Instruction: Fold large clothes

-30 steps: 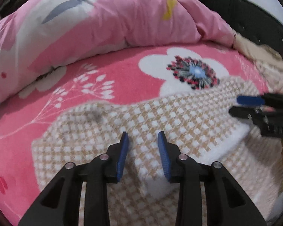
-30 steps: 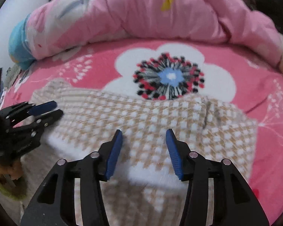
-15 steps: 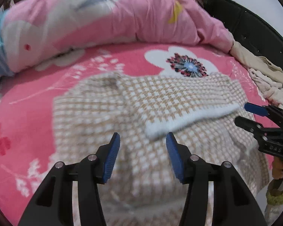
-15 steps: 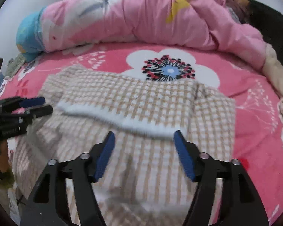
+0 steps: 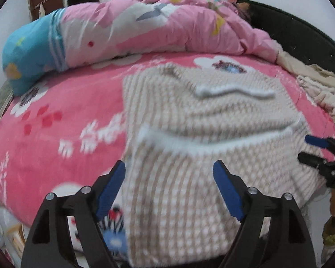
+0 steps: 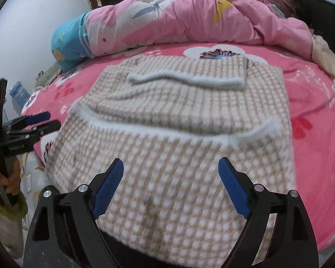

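Observation:
A beige and white checked fleece garment (image 5: 212, 120) (image 6: 189, 102) with white trim lies spread on the pink flowered bed sheet (image 5: 55, 116). One trimmed part is folded over at its far end, and its near end hangs over the bed's edge. My left gripper (image 5: 169, 167) hovers over the garment's near left part. Its jaws are opening and nothing is between the pads. My right gripper (image 6: 170, 163) hovers over the near middle, jaws also opening and empty. Each gripper shows in the other's view: the right gripper (image 5: 307, 148) at the right edge, the left gripper (image 6: 52, 120) at the left edge.
A bulky pink quilt (image 5: 167, 26) (image 6: 201, 15) with a blue end (image 5: 29, 51) runs along the far side of the bed. Cream clothes (image 5: 317, 84) are piled at the right by the black bed frame (image 5: 301, 38). A hand (image 6: 9, 178) holds the left tool.
Both grippers have pulled back from the garment's far part toward the bed's near edge, and their jaws have widened. The folded-over trimmed part stays lying on the garment.

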